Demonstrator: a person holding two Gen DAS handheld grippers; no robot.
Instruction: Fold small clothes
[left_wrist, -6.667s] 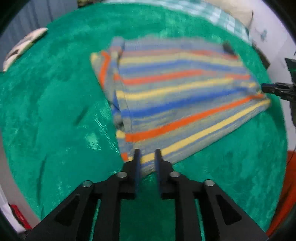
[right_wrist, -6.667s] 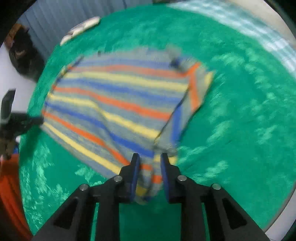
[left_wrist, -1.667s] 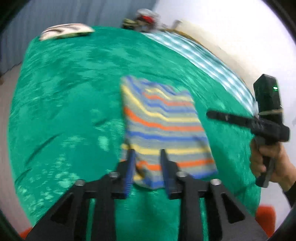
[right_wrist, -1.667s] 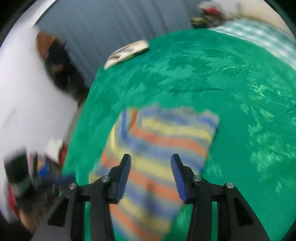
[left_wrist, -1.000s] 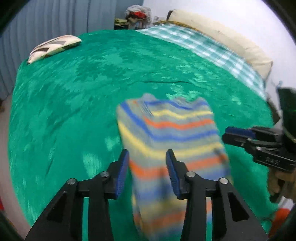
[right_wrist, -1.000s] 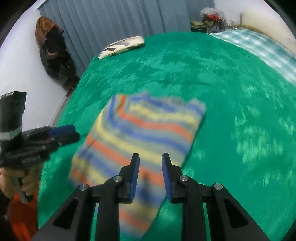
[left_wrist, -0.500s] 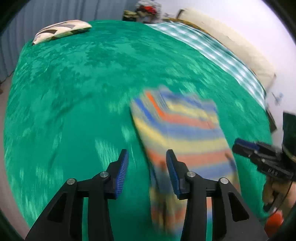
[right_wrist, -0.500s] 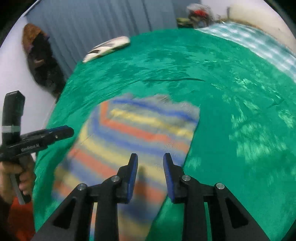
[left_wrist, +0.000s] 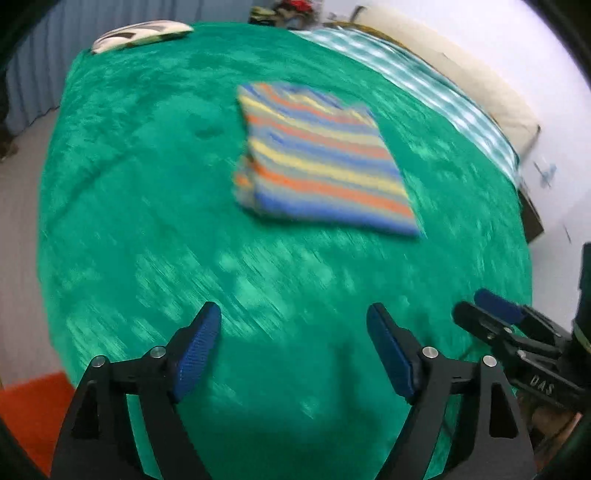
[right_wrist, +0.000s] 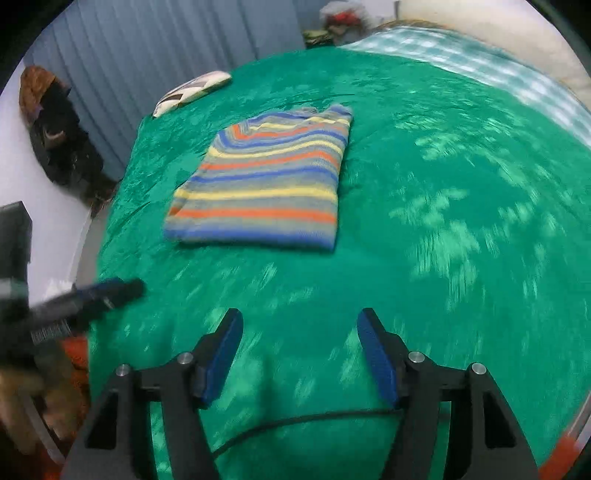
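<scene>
fold complete, both grippers clear of the garment

the left gripper is seen with its jaws opening and nothing between them; only green cover is framed by the blue pads. the right gripper is likewise opening and empty, a thin black cable being noted across the cover below its fingers. each gripper is visible at the edge of the other's view, held well short of the garment.

the striped top is found lying flat on the green bed cover, folded into a compact rectangle, well apart from both grippers. its edges appear reasonably square, though the left view is blurred and the near corner cannot be judged closely.

the step in hand is judged to be the release after the last fold. the piece is taken as finished. for the next move, a further garment would have to be fetched; none is seen on the cover besides a pale patterned item at the far edge, whose nature cannot be told.
</scene>
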